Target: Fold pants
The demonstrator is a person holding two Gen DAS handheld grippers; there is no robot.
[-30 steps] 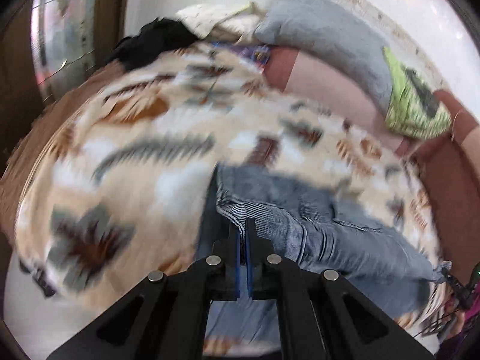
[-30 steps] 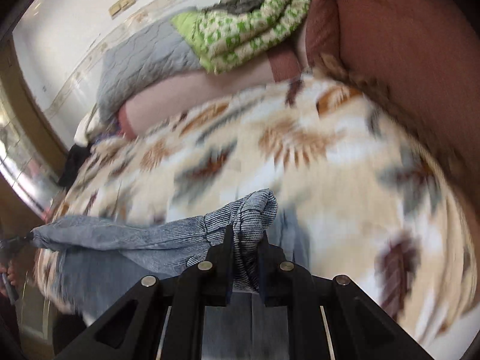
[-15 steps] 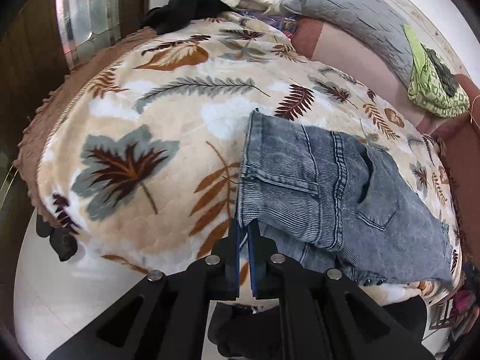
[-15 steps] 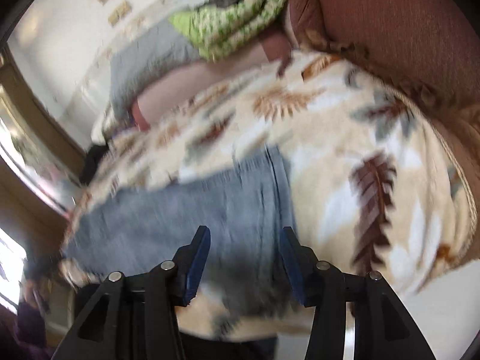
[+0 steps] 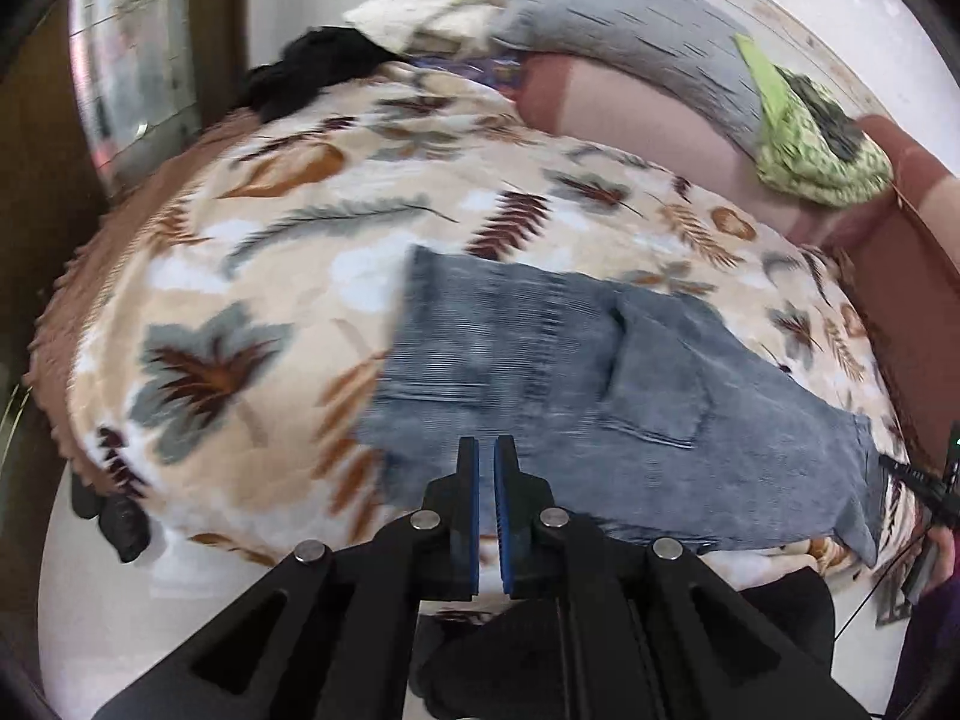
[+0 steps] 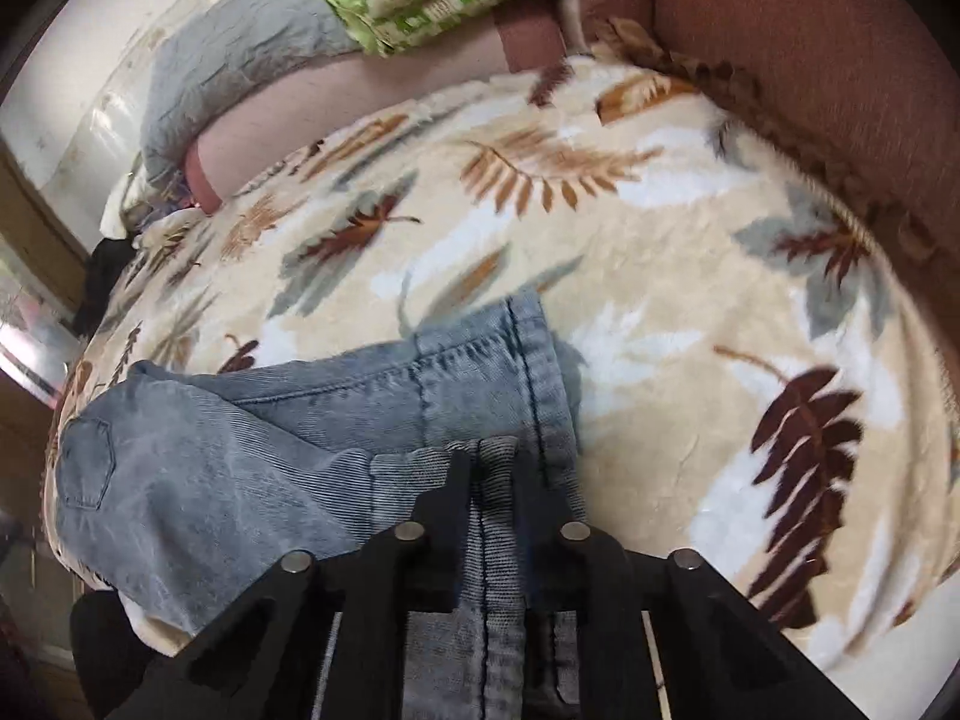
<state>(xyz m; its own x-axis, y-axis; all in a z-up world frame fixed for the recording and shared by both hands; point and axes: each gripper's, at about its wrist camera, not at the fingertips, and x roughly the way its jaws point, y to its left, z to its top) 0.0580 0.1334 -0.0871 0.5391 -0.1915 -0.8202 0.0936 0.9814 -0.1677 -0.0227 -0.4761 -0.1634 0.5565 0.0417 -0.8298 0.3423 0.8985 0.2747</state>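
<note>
Denim pants [image 6: 252, 456], right tongs [image 6: 489, 468] gripping

Left wrist view: looking forward and down over the black left gripper [image 5: 486, 456] from the near edge of the cream leaf-print blanket [image 5: 240, 276], faded blue denim pants [image 5: 540, 360] close ahead, grey pillow [image 5: 630, 30] at 1 o'clock. Right wrist view: nearer, right gripper [image 6: 489, 468] over the same pants [image 6: 240, 450], same blanket [image 6: 660, 240] and pillow [image 6: 228, 48] at 10 o'clock.
</note>
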